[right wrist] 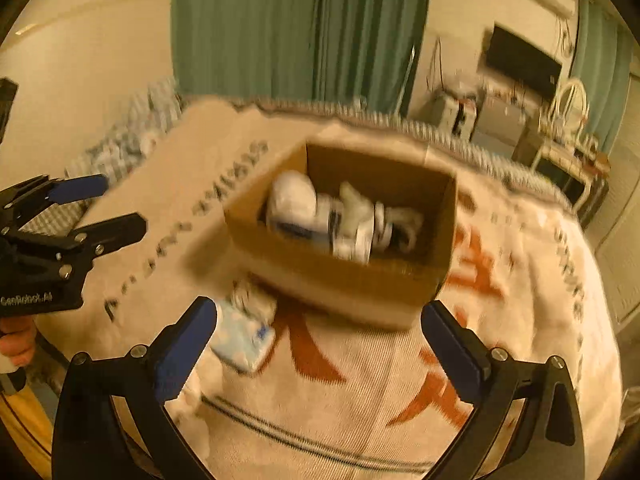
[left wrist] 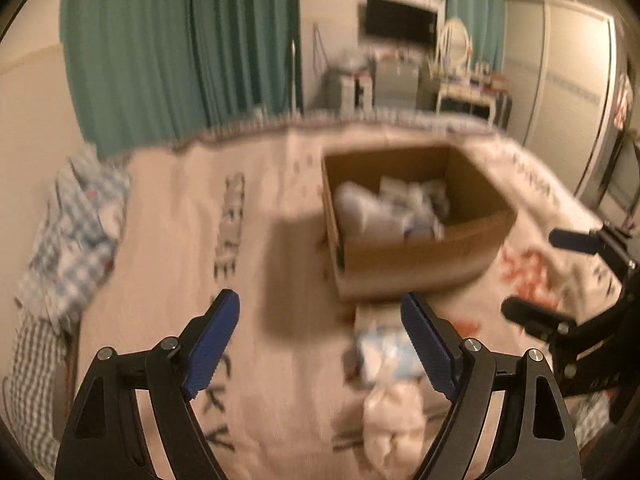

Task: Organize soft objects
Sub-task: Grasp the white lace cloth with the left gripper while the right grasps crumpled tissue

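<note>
An open cardboard box point(left wrist: 416, 264) point(right wrist: 340, 280) stands on the bed and holds several white and blue soft items point(left wrist: 390, 210) point(right wrist: 340, 220). A light blue and white soft item point(left wrist: 386, 354) point(right wrist: 244, 338) lies on the blanket just in front of the box, with a cream soft item point(left wrist: 394, 420) beside it. My left gripper point(left wrist: 320, 322) is open and empty above the blanket, left of these items; it also shows in the right wrist view point(right wrist: 104, 208). My right gripper point(right wrist: 320, 330) is open and empty in front of the box; it also shows in the left wrist view point(left wrist: 536, 276).
The bed is covered by a cream blanket point(right wrist: 360, 392) with red and grey lettering. Checked bedding point(left wrist: 72, 232) is bunched at the left. Teal curtains point(left wrist: 180, 48), a wall TV point(left wrist: 400, 20), a dressing table point(left wrist: 468, 88) and wardrobe doors point(left wrist: 560, 72) lie beyond.
</note>
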